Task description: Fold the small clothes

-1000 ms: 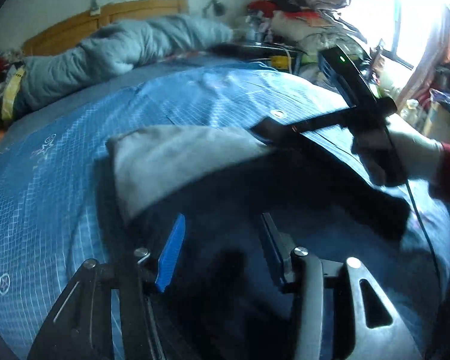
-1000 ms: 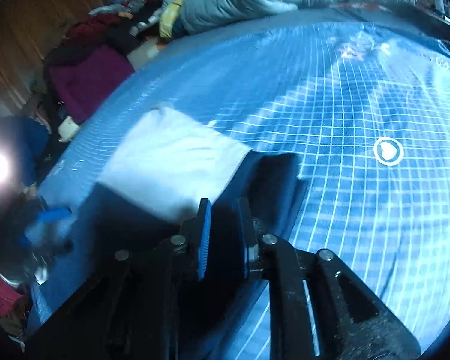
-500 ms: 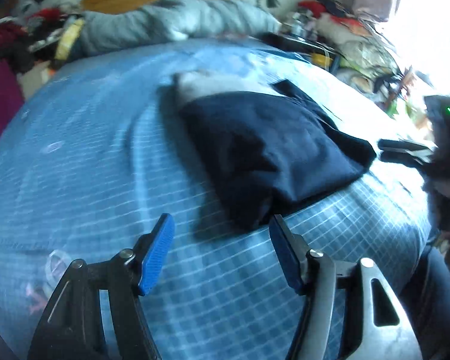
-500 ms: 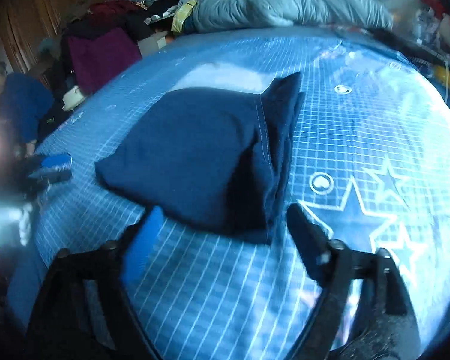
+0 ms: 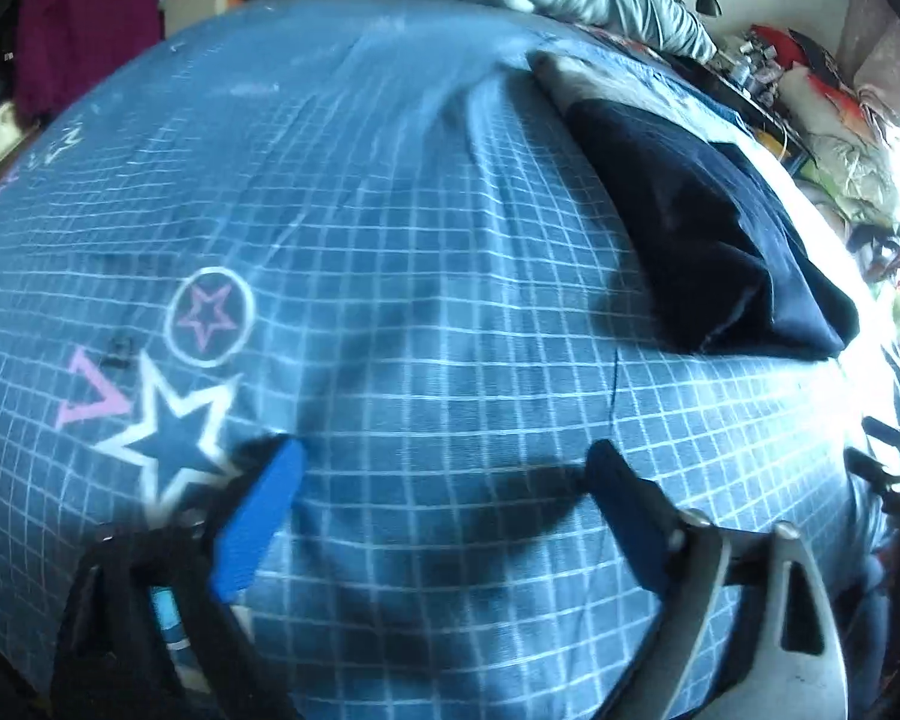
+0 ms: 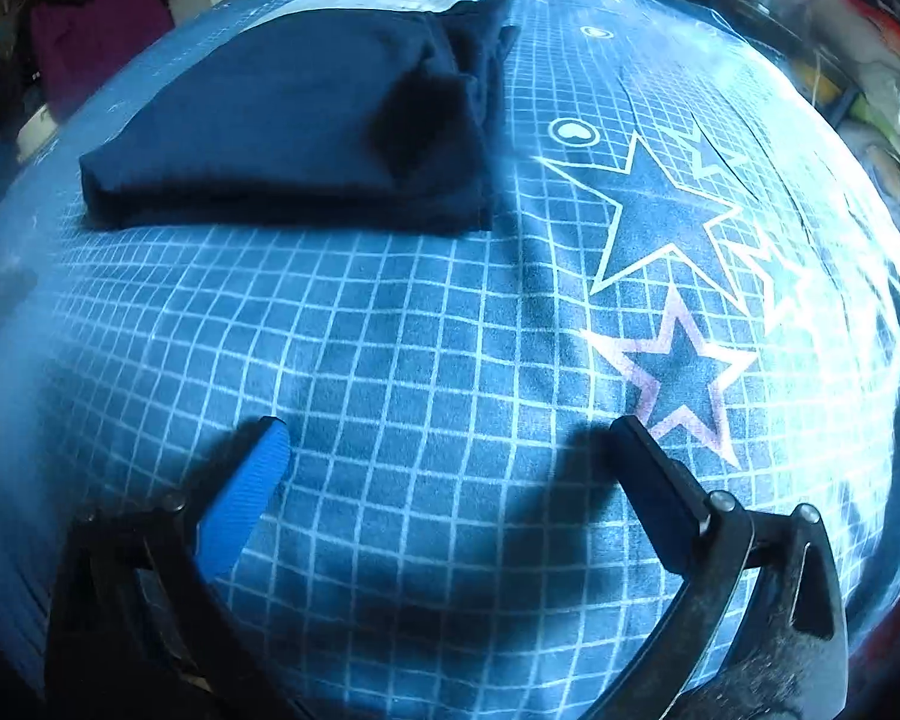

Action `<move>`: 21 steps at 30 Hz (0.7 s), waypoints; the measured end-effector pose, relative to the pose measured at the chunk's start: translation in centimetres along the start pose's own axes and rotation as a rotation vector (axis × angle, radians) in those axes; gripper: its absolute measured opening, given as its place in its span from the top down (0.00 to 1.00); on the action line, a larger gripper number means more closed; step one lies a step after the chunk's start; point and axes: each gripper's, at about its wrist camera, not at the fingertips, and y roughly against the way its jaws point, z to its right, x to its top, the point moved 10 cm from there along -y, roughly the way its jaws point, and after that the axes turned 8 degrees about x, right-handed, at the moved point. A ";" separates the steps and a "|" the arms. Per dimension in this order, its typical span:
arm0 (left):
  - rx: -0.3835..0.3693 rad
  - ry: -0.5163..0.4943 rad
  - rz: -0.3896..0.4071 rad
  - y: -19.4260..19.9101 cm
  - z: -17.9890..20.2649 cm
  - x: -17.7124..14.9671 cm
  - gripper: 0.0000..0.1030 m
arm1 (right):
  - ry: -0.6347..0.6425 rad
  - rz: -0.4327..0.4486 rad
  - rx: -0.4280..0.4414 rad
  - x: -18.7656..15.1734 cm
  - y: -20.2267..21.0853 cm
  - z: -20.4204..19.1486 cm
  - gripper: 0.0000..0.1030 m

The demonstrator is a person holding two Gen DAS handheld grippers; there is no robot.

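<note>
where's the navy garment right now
The navy garment lies folded on the blue bedspread, upper left in the right wrist view, left of the big star print, beyond both open grippers.

My left gripper (image 5: 444, 468) is spread wide, its two fingers far apart with nothing between them. The blue pad (image 5: 258, 516) on one finger faces inward; the other finger (image 5: 624, 510) is dark and runs back to a grey metal bracket. It hangs low and touches nothing. My right gripper (image 6: 450, 450) is spread wide as well and just as empty, one finger carrying a blue ribbed pad (image 6: 246, 492), the other (image 6: 660, 486) black and bare. It too hovers without contact. At the far right edge of the left wrist view, the tips of my right gripper (image 5: 882, 456) show as a dark blur.
</note>
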 end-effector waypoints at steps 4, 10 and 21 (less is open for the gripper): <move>0.085 -0.065 -0.044 -0.7 0.9 0.2 0.00 | -0.008 0.003 0.003 0.7 -0.4 0.2 0.00; 0.088 -0.042 -0.027 -1.3 1.3 1.1 0.00 | -0.036 0.045 0.010 2.7 -1.4 1.0 0.00; 0.119 -0.021 0.041 -1.2 1.4 1.0 0.00 | -0.056 0.122 -0.003 2.6 -1.4 0.9 0.00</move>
